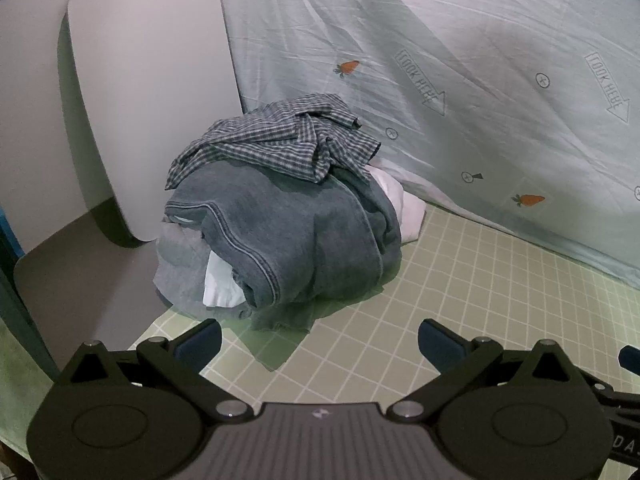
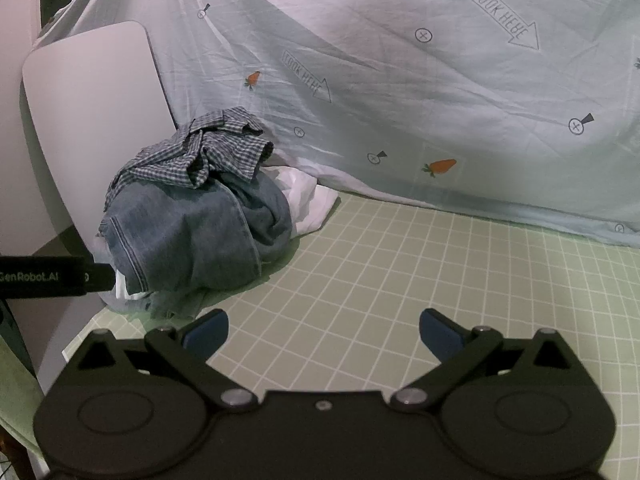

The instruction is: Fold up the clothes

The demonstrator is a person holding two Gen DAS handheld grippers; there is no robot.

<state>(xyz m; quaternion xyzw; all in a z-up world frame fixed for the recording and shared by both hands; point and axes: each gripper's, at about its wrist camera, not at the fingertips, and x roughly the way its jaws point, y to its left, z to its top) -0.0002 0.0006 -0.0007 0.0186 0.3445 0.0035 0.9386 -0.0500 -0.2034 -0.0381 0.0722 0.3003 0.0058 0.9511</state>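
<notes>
A pile of clothes sits on the green checked mat [image 1: 460, 288]. A blue-white checked shirt [image 1: 280, 140] lies crumpled on top of blue jeans [image 1: 304, 240], with a grey garment [image 1: 176, 252] and white cloth [image 1: 404, 208] under them. My left gripper [image 1: 320, 340] is open and empty, just in front of the pile. In the right wrist view the pile has the checked shirt [image 2: 200, 156] over the jeans [image 2: 192, 232]. My right gripper [image 2: 324, 332] is open and empty, to the right of the pile. The left gripper's body [image 2: 52, 276] shows at that view's left edge.
A pale blue printed sheet [image 1: 460, 60] hangs behind the mat [image 2: 420, 280] and also shows in the right wrist view [image 2: 400, 80]. A white rounded board [image 1: 148, 80] leans at the back left, seen in the right wrist view too [image 2: 96, 112]. A grey surface [image 1: 92, 272] borders the mat's left edge.
</notes>
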